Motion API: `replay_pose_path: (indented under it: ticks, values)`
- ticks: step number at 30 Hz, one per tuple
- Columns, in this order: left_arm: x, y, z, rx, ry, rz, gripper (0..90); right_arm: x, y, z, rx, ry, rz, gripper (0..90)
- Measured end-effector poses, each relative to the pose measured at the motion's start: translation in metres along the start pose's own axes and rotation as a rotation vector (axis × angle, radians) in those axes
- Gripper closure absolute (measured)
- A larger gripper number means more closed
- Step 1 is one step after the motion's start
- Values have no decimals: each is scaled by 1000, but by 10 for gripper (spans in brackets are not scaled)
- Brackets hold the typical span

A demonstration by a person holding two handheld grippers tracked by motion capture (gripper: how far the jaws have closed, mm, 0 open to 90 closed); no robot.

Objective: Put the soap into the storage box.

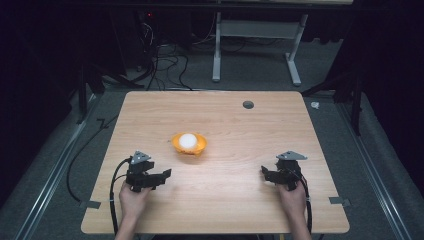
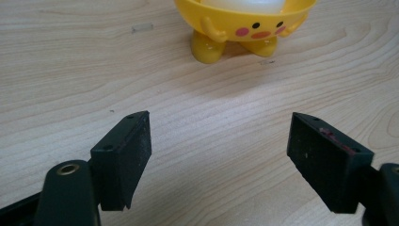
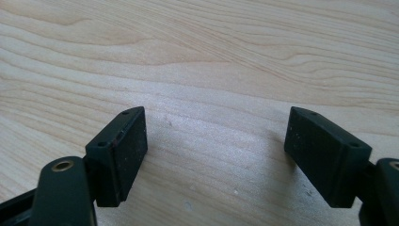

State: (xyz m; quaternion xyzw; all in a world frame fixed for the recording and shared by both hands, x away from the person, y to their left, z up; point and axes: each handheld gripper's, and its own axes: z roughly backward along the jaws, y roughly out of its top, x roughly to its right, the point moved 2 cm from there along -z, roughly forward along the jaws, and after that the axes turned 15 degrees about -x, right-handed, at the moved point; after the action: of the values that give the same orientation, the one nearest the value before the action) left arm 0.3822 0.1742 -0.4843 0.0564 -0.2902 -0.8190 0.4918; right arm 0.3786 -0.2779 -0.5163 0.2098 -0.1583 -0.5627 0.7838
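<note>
Two hand-held grippers are resting low over the wooden table (image 1: pixel 235 200), well apart. The left gripper (image 1: pixel 162 175) is standing released, jaws spread wide, nothing between them. The right gripper (image 1: pixel 265 172) is likewise gaping and empty. A yellow chick-shaped cup (image 2: pixel 244 23) is sitting upright near the table's middle, holding a white egg (image 1: pixel 188 140), ahead of the left gripper and apart from it.

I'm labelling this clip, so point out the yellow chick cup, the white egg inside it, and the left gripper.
yellow chick cup (image 2: pixel 244 29), left gripper view, on its front wall by the face.
white egg (image 1: pixel 188 140), high view, on its rounded top.
left gripper (image 2: pixel 219 155), left gripper view, midway between its open jaws.
</note>
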Motion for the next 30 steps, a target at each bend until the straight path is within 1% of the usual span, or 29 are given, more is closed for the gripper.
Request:
replay_pose_path:
  ticks: [7, 8, 11, 18, 20, 21, 27, 30]
  values:
    - [2, -2, -6, -9, 6, 8, 231, 0, 0, 0, 0, 0, 0, 226]
    - [3, -3, -8, -13, 15, 5, 232, 0, 0, 0, 0, 0, -1, 226]
    - [5, -3, -11, -22, 23, -3, 232, 0, 0, 0, 0, 0, 0, 226]
    - [7, -5, -18, -39, 35, -7, 232, 0, 0, 0, 0, -1, 0, 226]
    - [9, -7, -21, -52, 54, -17, 232, 0, 0, 0, -1, 0, 1, 226]
    - [10, -7, -22, -54, 54, -20, 232, 0, 0, 0, -1, -1, 1, 226]
    - [13, -6, -25, -51, 69, -32, 232, 0, 0, 0, 0, 0, 0, 226]
    - [13, -7, -27, -45, 65, -29, 235, 0, 0, 0, 0, 0, -1, 226]
